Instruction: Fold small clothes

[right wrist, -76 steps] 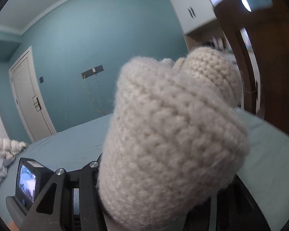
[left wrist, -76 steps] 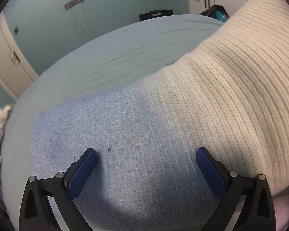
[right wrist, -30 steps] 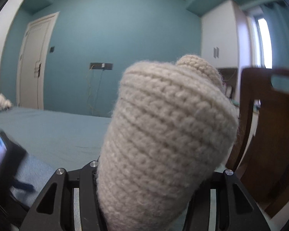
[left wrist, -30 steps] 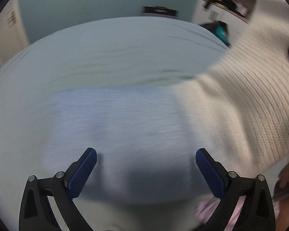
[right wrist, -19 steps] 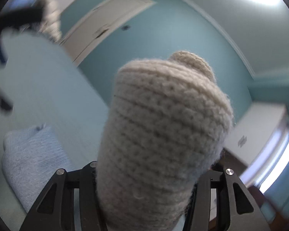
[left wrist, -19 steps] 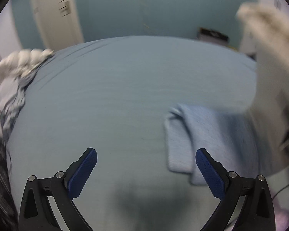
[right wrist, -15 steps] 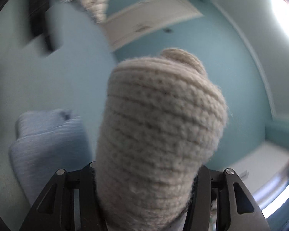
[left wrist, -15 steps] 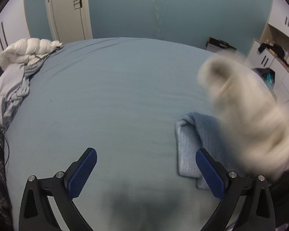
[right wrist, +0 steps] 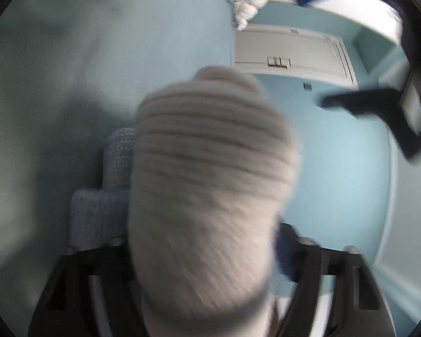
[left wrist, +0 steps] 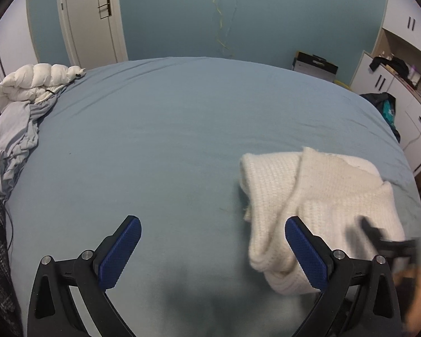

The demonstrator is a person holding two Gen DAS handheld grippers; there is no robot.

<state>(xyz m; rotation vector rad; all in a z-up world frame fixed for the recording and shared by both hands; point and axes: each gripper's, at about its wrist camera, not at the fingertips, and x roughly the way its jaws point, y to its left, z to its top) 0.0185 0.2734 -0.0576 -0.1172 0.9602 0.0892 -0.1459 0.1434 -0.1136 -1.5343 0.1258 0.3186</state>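
cream knit (right wrist: 210, 196) blurs, hiding opening right gripper (right wrist: 210, 255) w/ blue cloth (right wrist: 98, 213).

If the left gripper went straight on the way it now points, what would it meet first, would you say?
Most likely the bare blue bed sheet: the left gripper is open and angled down at it, with nothing between its jaws. The cream knit garment lies off to its right, probably out of line.

Bed (left wrist: 182, 129) lies open ahead of you; cream knit (left wrist: 317, 196) blocks right, bedding heap (left wrist: 19, 106) far left.
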